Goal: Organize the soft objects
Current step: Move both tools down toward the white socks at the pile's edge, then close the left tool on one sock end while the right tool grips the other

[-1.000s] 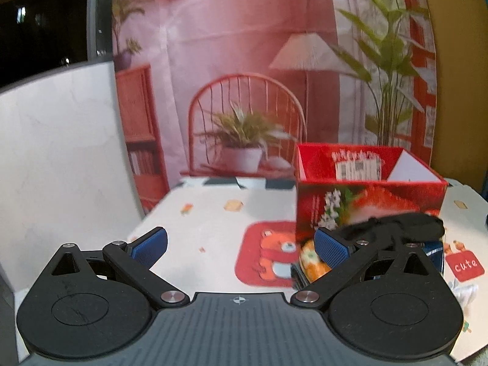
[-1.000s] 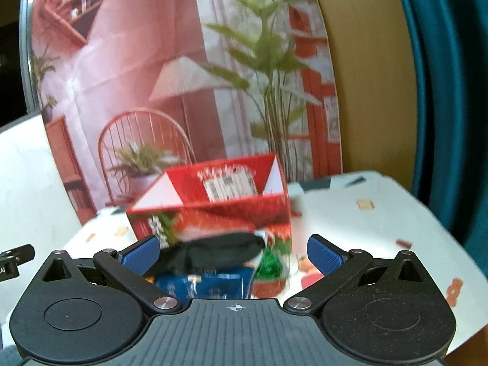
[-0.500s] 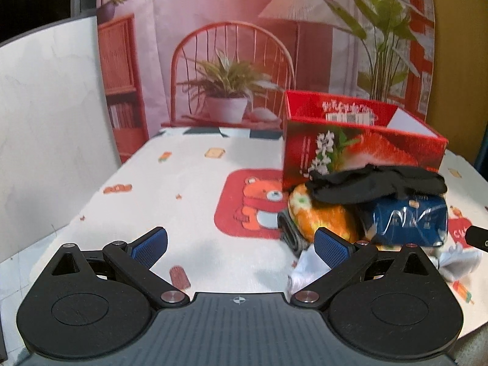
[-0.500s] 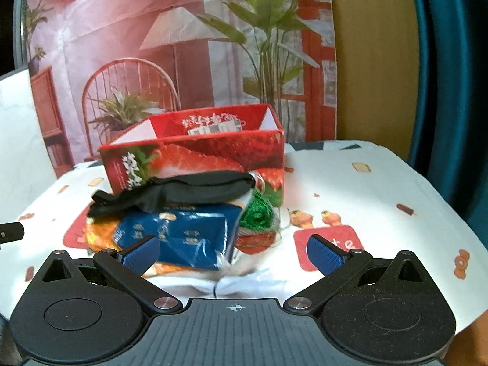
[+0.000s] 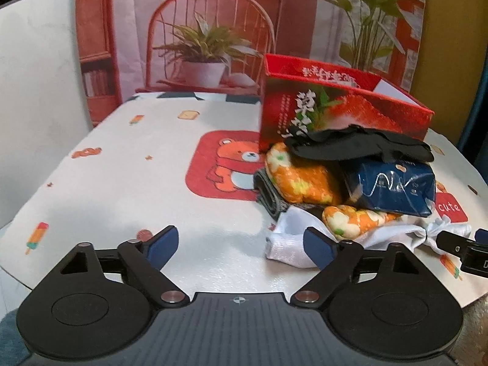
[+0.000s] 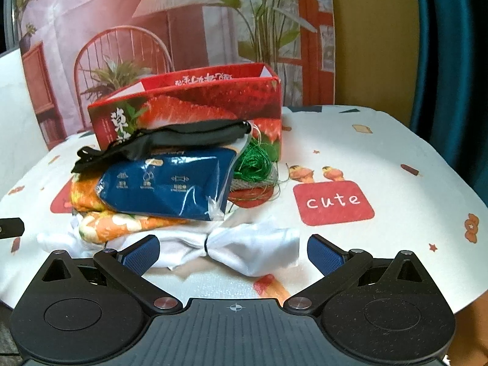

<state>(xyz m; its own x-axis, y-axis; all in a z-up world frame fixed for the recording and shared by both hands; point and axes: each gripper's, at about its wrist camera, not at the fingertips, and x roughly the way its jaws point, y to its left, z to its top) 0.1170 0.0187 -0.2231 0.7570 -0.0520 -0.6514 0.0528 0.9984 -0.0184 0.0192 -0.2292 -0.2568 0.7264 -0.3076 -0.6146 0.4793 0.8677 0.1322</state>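
Observation:
A pile of soft things lies in front of a red strawberry box (image 5: 344,113) (image 6: 195,106). On top is a black cloth (image 5: 360,146) (image 6: 170,140), and under it a blue plastic-wrapped pack (image 5: 390,186) (image 6: 164,189). Beneath those are an orange flowered cloth (image 5: 299,180) (image 6: 122,225) and a white knotted cloth (image 5: 289,241) (image 6: 250,244). My left gripper (image 5: 241,245) is low over the tablecloth at the pile's left; its jaws are closing on nothing, with the white cloth's end by the right pad. My right gripper (image 6: 233,253) is open, the white cloth just ahead between its fingers.
A green thread tangle (image 6: 253,164) sits at the pile's right, a grey folded piece (image 5: 268,192) at its left. The patterned tablecloth (image 5: 128,177) covers a round table. A white panel (image 5: 33,76) stands at the left, a printed backdrop behind. The right gripper's tip (image 5: 463,250) shows in the left view.
Both grippers have sunk and tilted down toward the table, so the pile now sits close and large in front. The left jaws stand slightly narrower than before.

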